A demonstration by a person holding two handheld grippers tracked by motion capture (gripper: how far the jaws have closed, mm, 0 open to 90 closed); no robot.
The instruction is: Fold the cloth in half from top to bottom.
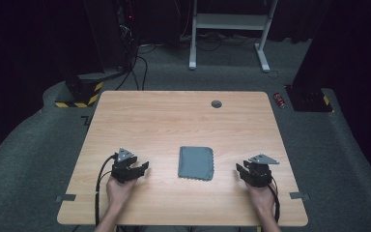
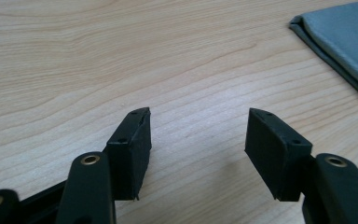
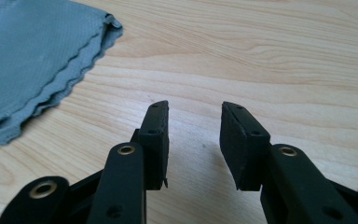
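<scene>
Grey folded cloth (image 1: 196, 163) lies flat on the wooden table (image 1: 174, 121), between the left gripper (image 1: 138, 168) and right gripper (image 1: 242, 171), apart from both. Left gripper view: jaws well apart, nothing between them, the cloth (image 2: 349, 37) off at upper right. Right gripper view: jaws parted more narrowly, also empty, the cloth's (image 3: 32, 60) wavy stacked edges facing them. Likely light, limp, thin and grippy weave. I'd pinch a corner or the layered edge, low to the tabletop, all layers together.
</scene>
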